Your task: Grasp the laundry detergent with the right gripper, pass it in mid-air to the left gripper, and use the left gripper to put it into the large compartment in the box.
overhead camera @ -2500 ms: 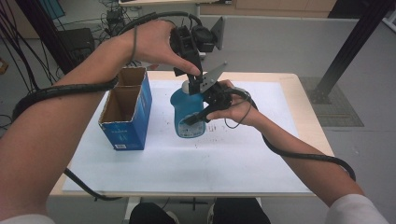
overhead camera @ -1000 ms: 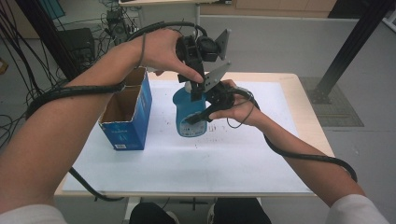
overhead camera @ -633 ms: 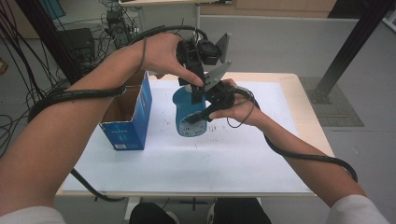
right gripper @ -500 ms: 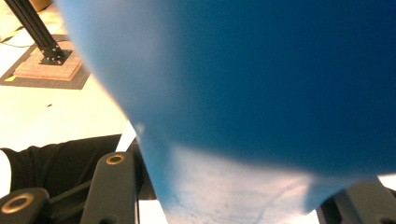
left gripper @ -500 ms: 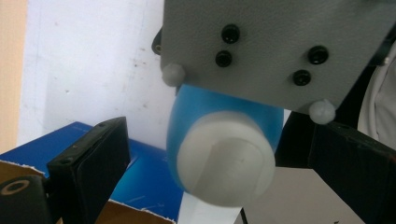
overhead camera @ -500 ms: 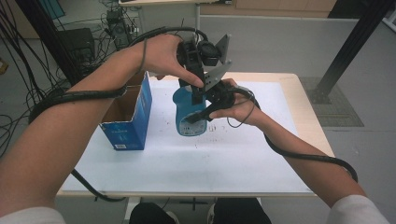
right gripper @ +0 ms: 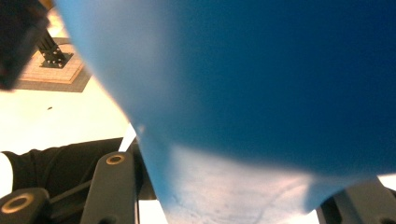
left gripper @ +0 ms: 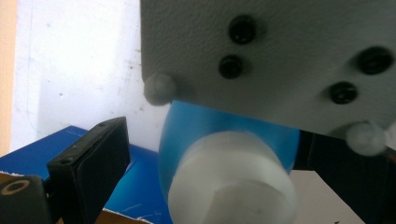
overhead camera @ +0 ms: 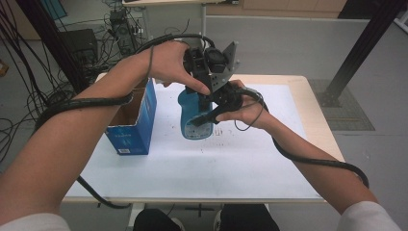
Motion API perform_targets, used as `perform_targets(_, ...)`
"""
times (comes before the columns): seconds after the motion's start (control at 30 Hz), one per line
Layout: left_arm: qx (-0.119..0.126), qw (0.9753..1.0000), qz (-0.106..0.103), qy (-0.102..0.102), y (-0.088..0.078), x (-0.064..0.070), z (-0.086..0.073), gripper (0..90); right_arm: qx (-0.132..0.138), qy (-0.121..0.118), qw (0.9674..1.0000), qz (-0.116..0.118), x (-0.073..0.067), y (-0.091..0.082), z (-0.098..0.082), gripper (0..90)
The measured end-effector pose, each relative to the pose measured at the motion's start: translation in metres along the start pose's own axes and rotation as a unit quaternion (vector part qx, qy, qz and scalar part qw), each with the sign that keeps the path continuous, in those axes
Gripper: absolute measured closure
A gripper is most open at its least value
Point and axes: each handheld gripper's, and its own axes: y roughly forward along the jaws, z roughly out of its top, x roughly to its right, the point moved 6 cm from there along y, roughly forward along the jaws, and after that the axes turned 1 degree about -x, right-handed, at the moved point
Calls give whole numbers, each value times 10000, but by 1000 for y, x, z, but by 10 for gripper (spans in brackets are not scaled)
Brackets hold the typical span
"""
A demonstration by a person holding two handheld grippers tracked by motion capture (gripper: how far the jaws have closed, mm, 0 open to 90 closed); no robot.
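Observation:
A blue plastic bottle (overhead camera: 190, 103) with a white screw cap (left gripper: 233, 186) stands on the white table sheet (overhead camera: 240, 159). My right gripper (overhead camera: 199, 119) comes in from the right and is shut on the bottle's body (right gripper: 261, 93), one jaw on each side (right gripper: 233, 198). My left gripper (overhead camera: 204, 96) points down over the bottle's top. Its jaws straddle the cap (left gripper: 215, 172), and its left finger (left gripper: 88, 158) stands clear of the cap with a gap. The grey plate (left gripper: 261, 56) of the right gripper hides the far side.
An open blue cardboard box (overhead camera: 132, 122) stands just left of the bottle. Gripper cables trail over both forearms and off the table's front edge. A black post (overhead camera: 365, 43) rises beyond the right corner, and cables lie on the floor at the left.
My left hand has come down a little over the bottle's top. The right gripper and the bottle have kept still.

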Motion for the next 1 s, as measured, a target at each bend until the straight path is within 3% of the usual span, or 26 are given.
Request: perform_targets(1.0, 28, 10000, -57, 58, 6, -1, 2, 63, 157, -96, 9998, -53, 2, -4, 3, 441)
